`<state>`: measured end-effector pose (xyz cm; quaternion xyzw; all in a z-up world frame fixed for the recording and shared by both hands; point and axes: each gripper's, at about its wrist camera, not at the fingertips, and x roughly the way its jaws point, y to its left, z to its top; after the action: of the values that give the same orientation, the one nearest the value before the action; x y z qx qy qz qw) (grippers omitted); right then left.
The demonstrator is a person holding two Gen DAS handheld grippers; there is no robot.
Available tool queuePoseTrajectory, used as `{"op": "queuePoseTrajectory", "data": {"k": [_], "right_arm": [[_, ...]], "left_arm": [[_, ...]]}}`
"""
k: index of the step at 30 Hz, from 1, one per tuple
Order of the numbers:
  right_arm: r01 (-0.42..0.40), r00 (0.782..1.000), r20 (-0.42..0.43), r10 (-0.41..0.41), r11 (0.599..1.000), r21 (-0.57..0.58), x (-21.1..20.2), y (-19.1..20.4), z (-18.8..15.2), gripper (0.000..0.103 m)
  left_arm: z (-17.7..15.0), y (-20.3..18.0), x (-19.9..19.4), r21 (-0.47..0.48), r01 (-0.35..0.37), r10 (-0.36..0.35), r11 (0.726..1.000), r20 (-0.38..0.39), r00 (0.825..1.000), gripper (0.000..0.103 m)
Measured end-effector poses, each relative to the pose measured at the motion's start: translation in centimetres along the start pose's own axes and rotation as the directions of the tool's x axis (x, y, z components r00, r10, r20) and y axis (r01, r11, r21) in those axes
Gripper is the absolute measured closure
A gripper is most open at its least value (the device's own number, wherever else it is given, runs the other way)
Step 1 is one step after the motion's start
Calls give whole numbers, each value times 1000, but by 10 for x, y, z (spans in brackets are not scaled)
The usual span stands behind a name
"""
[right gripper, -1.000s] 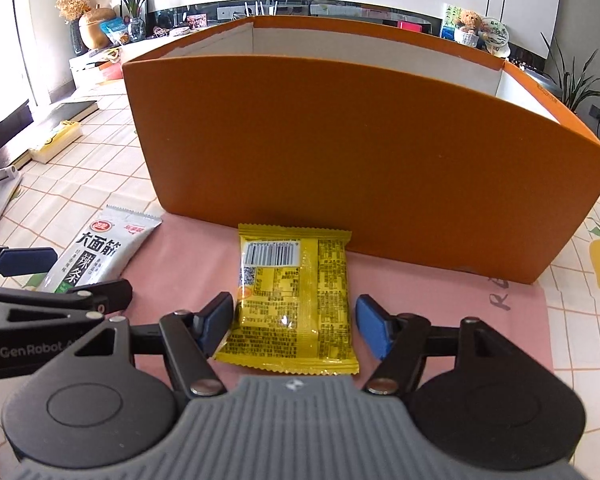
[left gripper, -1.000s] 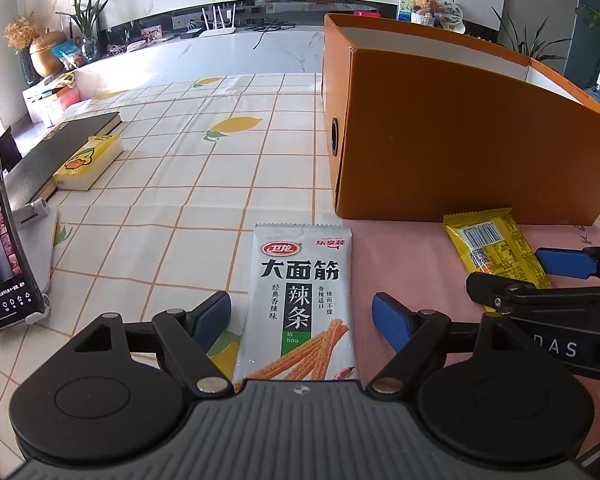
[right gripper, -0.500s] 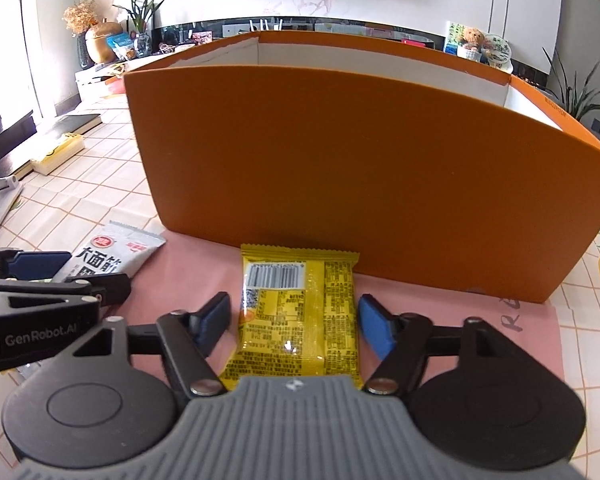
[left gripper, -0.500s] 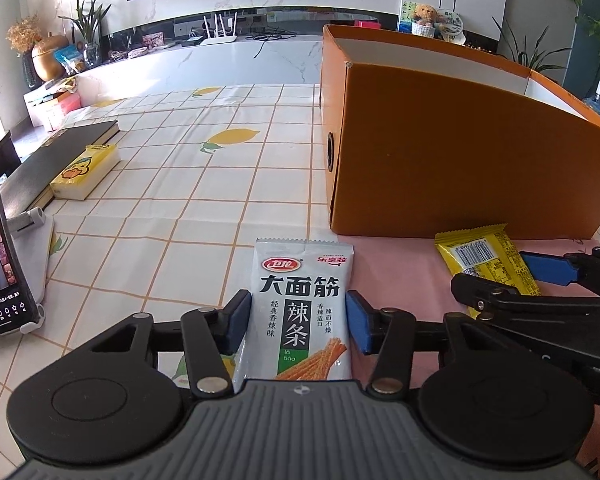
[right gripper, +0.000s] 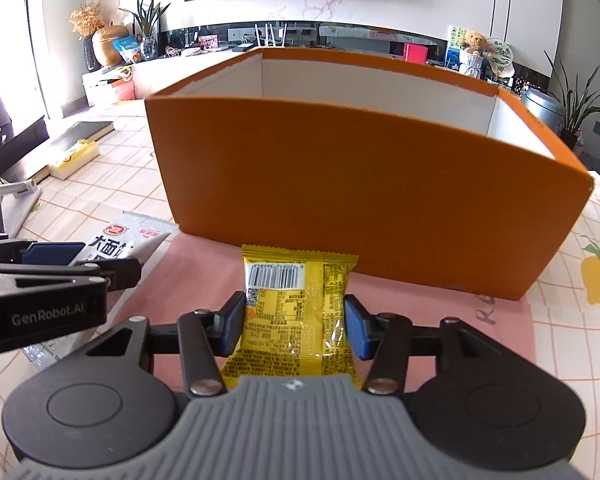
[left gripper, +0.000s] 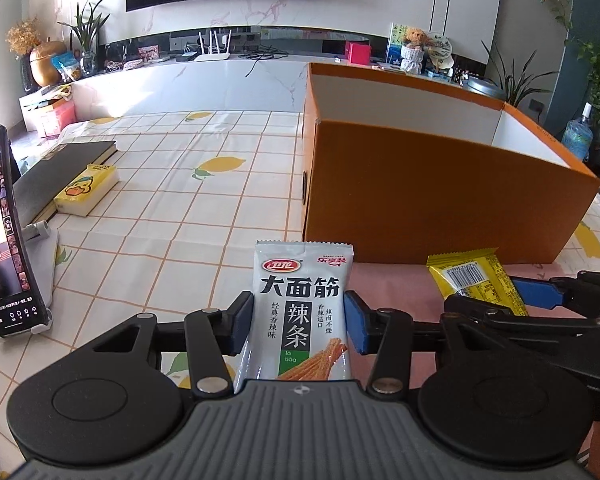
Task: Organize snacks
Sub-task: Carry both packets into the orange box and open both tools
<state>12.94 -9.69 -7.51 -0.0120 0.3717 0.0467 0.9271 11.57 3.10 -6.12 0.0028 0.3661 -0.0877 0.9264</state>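
Observation:
My left gripper [left gripper: 299,326] is shut on a white spicy-strip snack packet [left gripper: 302,308] and holds it lifted above the table, in front of the orange box's left corner. My right gripper [right gripper: 294,326] is shut on a yellow snack packet [right gripper: 296,312] and holds it raised before the box's front wall. The open orange box [right gripper: 360,188] stands just ahead; its white inside shows no contents from here. Each gripper shows at the edge of the other's view: the yellow packet [left gripper: 476,284] on the right, the white packet [right gripper: 120,242] on the left.
A pink mat [right gripper: 440,320] lies under the box's front on the lemon-print tablecloth [left gripper: 160,208]. A phone on a stand [left gripper: 4,236], a black book [left gripper: 56,168] and a yellow tissue pack [left gripper: 86,190] sit at the left.
Both grippers closed on their packets and lifted them off the table. The views rose, so the inside of the box now shows.

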Motion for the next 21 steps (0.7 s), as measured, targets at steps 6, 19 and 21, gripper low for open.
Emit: {"op": "queuePoseTrajectory", "data": {"k": [6,19,21], "right_arm": [[7,999,45,-7,1000,-7,-37,-9,1,53],[14,985,172,-8,999,-31,-115,-49,32,54],[6,983,186,0,999,-32,-124,-58,42,53]], "left_arm": [[11,-11,-33,-9,54,-53,999,61,997,48],[66,-53,-77,58,151,-158,987,132,979,48],[78,-60,-79,75,169,-178,983,140,974,49]]}}
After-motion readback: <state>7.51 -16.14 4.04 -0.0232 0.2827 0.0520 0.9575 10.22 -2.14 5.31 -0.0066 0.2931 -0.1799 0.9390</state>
